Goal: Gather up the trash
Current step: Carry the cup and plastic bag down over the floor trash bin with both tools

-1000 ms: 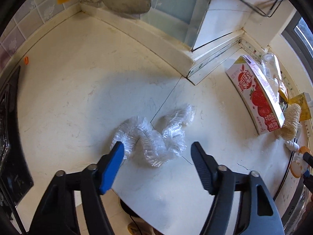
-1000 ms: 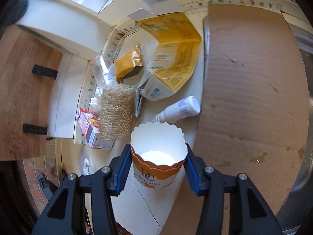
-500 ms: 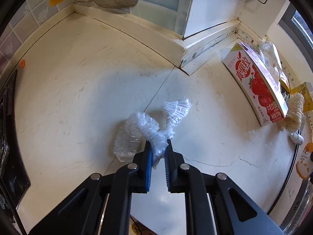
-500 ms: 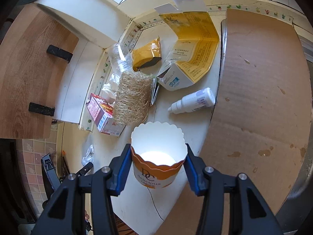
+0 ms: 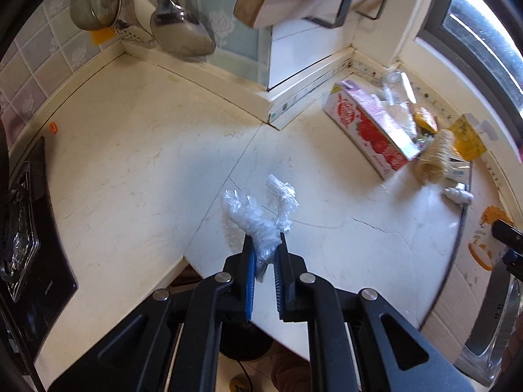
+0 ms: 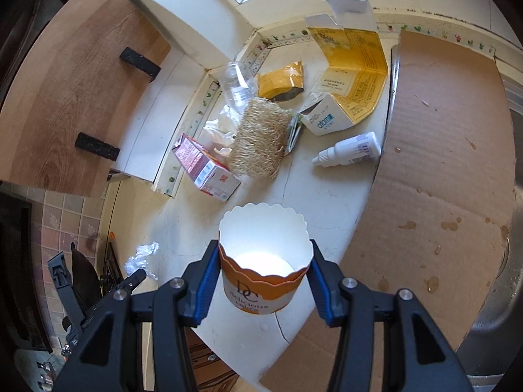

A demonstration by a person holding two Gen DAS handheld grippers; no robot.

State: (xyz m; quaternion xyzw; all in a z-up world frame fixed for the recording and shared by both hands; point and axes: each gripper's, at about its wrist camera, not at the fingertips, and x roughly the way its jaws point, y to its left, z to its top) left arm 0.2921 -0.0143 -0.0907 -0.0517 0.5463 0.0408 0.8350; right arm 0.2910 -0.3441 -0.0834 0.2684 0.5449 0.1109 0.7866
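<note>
Cream countertop: left gripper fingers pinch crumpled plastic wrap; right gripper fingers clasp paper cup.

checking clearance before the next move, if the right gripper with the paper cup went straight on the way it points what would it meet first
Most likely bare countertop just beyond the paper cup held by the right gripper; the loofah scrubber lies further along. Depth is unclear in the fisheye view.

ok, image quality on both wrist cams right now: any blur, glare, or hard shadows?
Left wrist view: motion smear on the strawberry carton and loofah at right, window blown out, soft gripper shadow on the counter, clear plastic wrap sharp. Right wrist view: sharp overall, strong sun on the cardboard, bright hotspot inside the paper cup, heavy fisheye bending at the edges.
</note>
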